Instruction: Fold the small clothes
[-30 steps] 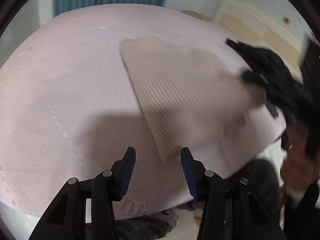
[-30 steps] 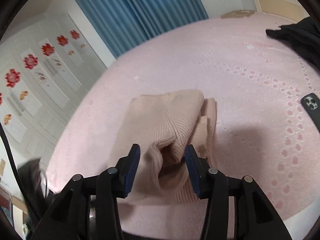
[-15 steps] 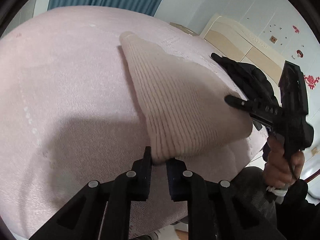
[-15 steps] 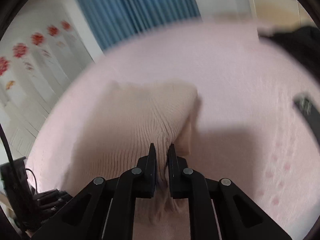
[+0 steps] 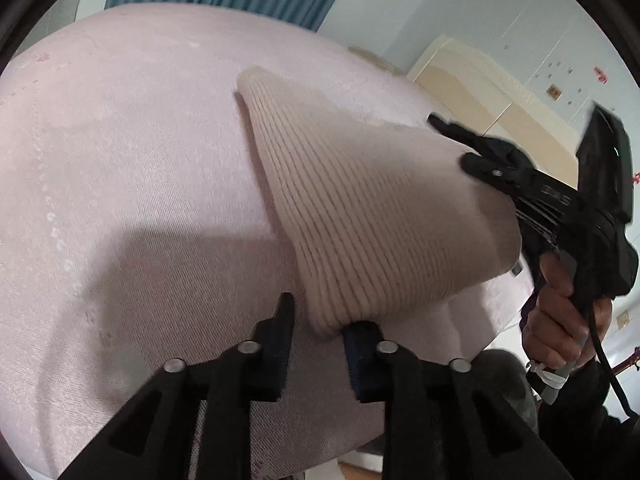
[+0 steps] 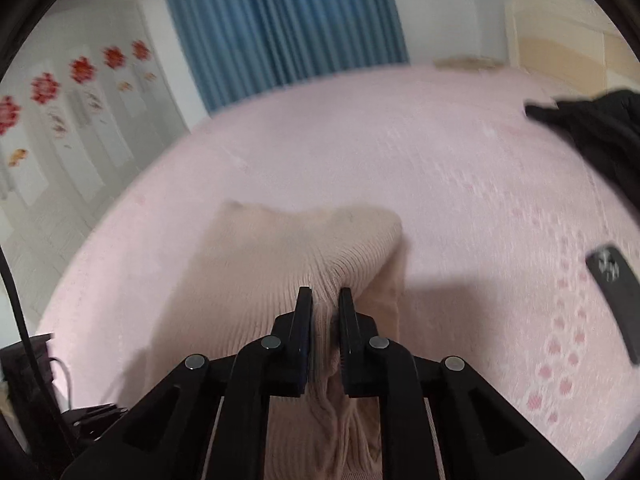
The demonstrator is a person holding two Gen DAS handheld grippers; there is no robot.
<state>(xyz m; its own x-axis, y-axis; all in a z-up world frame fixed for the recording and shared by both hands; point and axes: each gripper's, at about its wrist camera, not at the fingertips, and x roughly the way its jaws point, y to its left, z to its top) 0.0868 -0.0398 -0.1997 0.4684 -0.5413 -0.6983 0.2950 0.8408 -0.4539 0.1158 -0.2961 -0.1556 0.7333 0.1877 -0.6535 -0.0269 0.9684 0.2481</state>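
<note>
Both grippers, left and right, pinch the sweater's near edge, lifting it off the bed; next, carry it forward evenly.

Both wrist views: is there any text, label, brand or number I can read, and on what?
No legible text in either view.
Right gripper body: faint raised marking, too blurred to read.
Cream headboard: small mark, too small to read.
Wall stickers: red flowers only, no words.
Phone: camera lenses only, blurred.
Knit garment: no label visible.
</note>
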